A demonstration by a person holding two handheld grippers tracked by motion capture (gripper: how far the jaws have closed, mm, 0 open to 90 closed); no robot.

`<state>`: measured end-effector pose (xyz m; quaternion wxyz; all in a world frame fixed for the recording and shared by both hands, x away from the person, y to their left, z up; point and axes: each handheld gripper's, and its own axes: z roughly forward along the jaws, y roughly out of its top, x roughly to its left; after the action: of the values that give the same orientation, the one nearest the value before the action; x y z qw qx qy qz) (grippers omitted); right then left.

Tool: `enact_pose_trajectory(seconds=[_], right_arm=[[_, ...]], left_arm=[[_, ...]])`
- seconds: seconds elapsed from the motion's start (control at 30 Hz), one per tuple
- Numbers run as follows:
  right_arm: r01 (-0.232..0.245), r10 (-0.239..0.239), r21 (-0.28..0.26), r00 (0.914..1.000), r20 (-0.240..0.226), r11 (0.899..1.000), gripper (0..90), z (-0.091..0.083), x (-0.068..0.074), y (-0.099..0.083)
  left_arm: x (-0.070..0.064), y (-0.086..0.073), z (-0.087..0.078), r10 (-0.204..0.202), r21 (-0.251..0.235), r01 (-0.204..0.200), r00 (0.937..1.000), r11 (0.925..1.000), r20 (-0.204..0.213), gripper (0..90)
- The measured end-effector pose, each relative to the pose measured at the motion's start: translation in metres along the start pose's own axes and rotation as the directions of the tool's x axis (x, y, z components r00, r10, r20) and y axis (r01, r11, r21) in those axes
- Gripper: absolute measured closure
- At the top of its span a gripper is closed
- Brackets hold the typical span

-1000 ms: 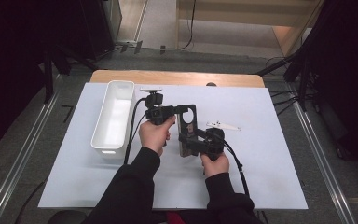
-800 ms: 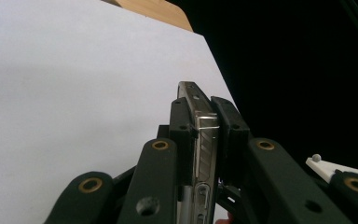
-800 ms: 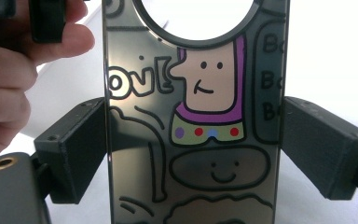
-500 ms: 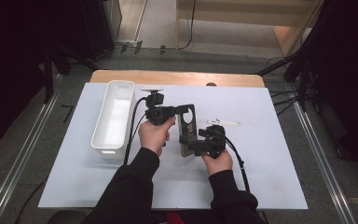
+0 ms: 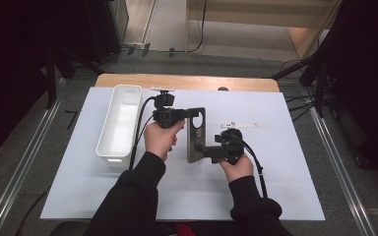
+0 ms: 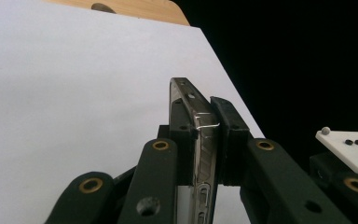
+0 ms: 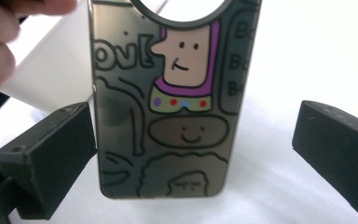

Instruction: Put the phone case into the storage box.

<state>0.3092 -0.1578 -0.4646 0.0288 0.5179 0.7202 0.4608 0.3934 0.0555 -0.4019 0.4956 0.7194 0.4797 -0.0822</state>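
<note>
My left gripper (image 5: 193,114) is clamped on the phone case (image 5: 196,135); in the left gripper view both pads press flat against its two faces near one end (image 6: 200,154), and the case's thin edge stands between them. The grip is taken at the camera-cutout end, which I judge leaves the lower end free for the other tool. The case is held on edge, clear of the white bench (image 5: 275,187), just to the right of the white bin (image 5: 107,147).

My right gripper (image 5: 207,151) stands open at the case's lower end. In the right gripper view the two pads are spread well apart, one on each side of the printed back (image 7: 168,135), the left pad close to its edge, the right pad well off it. It has not yet taken hold. I judge this a handover or two-handed steadying in preparation: the printed back faces the right gripper squarely, so its jaws could close across the width.

A thin white strip (image 5: 238,125) lies on the bench just right of the case, beyond my right hand (image 5: 236,167). The bin appears to hold nothing.

Risk noted: the case is thin and glossy; an off-centre closure could twist it in the left grip.
</note>
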Motion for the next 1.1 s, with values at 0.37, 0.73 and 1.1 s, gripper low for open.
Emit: enact_pose_trajectory(seconds=[0.37, 0.73, 1.1], right_arm=[[0.048, -0.047, 0.062, 0.9988, -0.011, 0.997, 0.0, -0.002, 0.005, 0.003], [0.078, -0.079, 0.085, 0.9969, 0.005, 0.993, 0.0, -0.008, 0.004, 0.003], [0.101, -0.096, 0.086, 0.9934, -0.063, 0.991, 0.0, -0.022, -0.005, 0.005]], left_arm=[[-0.003, 0.004, 0.001, 0.057, 0.054, -0.057, 0.9984, 0.9969, -0.004, 79.4], [-0.001, 0.008, -0.003, 0.106, 0.097, -0.107, 0.9941, 0.9895, 0.024, 79.4], [0.003, 0.009, -0.012, 0.14, 0.123, -0.145, 0.9889, 0.9818, 0.049, 79.4]])
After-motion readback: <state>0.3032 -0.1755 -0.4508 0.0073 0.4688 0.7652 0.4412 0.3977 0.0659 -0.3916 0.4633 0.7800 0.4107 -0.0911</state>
